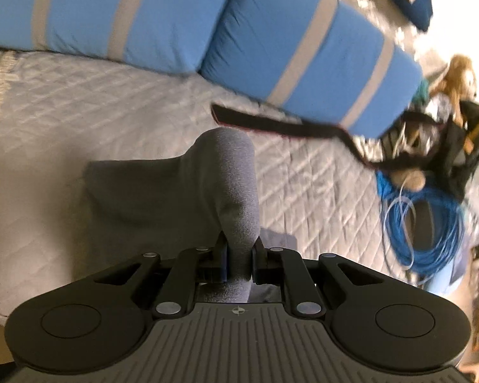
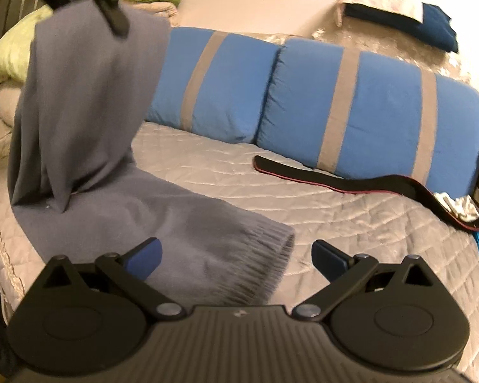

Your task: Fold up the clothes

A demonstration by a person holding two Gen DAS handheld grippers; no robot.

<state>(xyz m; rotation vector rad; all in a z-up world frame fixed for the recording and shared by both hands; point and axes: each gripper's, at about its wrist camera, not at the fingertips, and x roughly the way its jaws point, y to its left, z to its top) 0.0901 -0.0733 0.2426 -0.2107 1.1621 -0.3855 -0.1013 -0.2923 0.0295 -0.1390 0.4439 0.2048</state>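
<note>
Hanging grey garment, ribbed hem flat.

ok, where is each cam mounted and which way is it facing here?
Left wrist: sits on the left gripper, looks along its fingers across the bed toward the blue pillows; its jaws pinch the grey garment.
Right wrist: sits on the right gripper, low over the quilt, facing the pillows; its jaws are open above the garment's ribbed hem. The left gripper shows top left, lifting the cloth.
Shared: garment, pillows, quilt, black strap.
</note>
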